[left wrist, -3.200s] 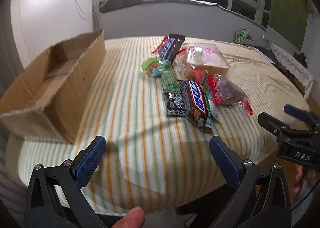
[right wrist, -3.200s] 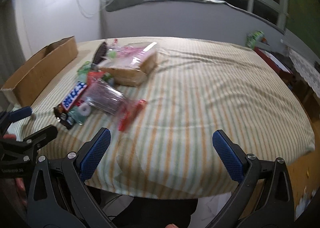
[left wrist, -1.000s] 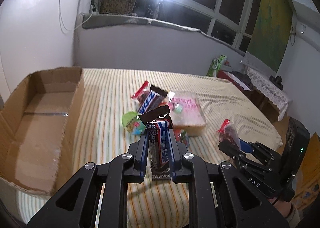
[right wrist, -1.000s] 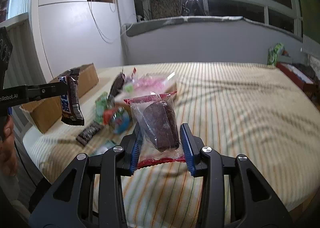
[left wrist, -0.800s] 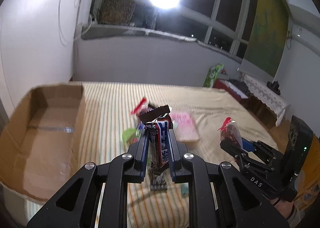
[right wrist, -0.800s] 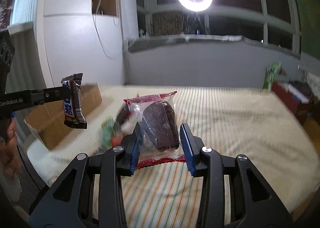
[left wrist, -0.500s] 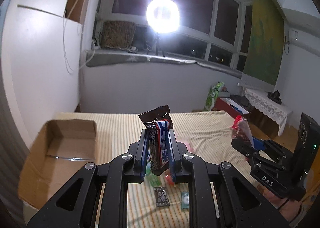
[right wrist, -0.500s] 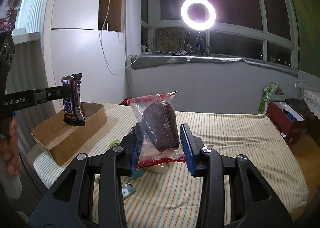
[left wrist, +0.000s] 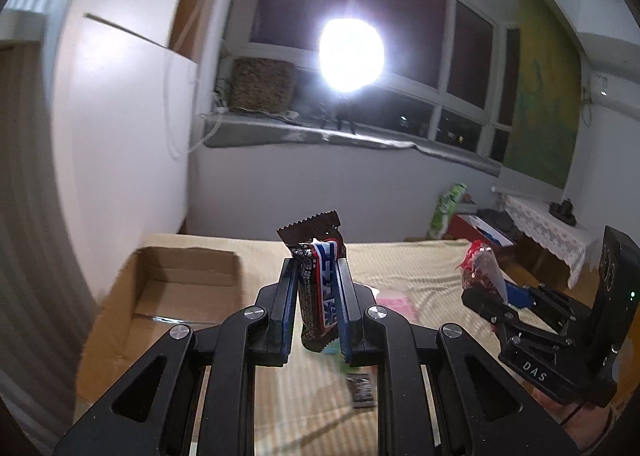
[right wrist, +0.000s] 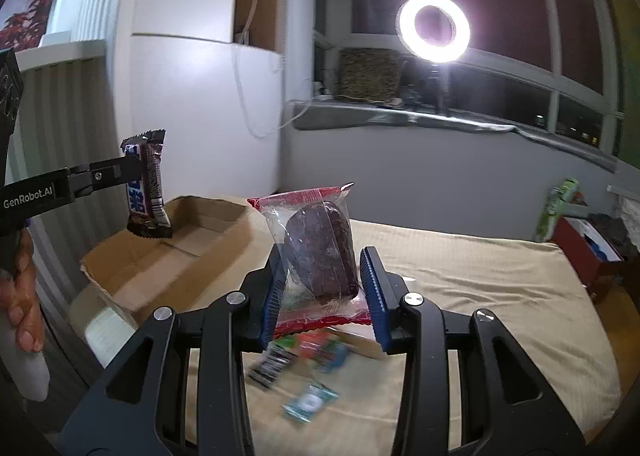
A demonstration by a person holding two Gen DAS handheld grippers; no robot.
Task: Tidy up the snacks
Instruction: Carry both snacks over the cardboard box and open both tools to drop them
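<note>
My left gripper [left wrist: 316, 288] is shut on a brown Snickers bar [left wrist: 318, 288] and holds it upright, high above the striped table. It also shows in the right wrist view [right wrist: 146, 184], above the open cardboard box [right wrist: 168, 256]. My right gripper [right wrist: 322, 280] is shut on a clear bag with a brown cake [right wrist: 320, 252], held high over the table. This bag also shows in the left wrist view [left wrist: 480, 268]. The box [left wrist: 176, 288] lies at the left of the table.
Several loose snacks [right wrist: 304, 360] lie blurred on the striped table [right wrist: 480, 296] under the grippers. A ring light [right wrist: 434, 28] shines at the window. A red box [right wrist: 584, 252] and a green bag [right wrist: 558, 204] stand at the right.
Both grippers have risen further with their snacks; the table and box look lower and farther. The views are blurred by the motion.
</note>
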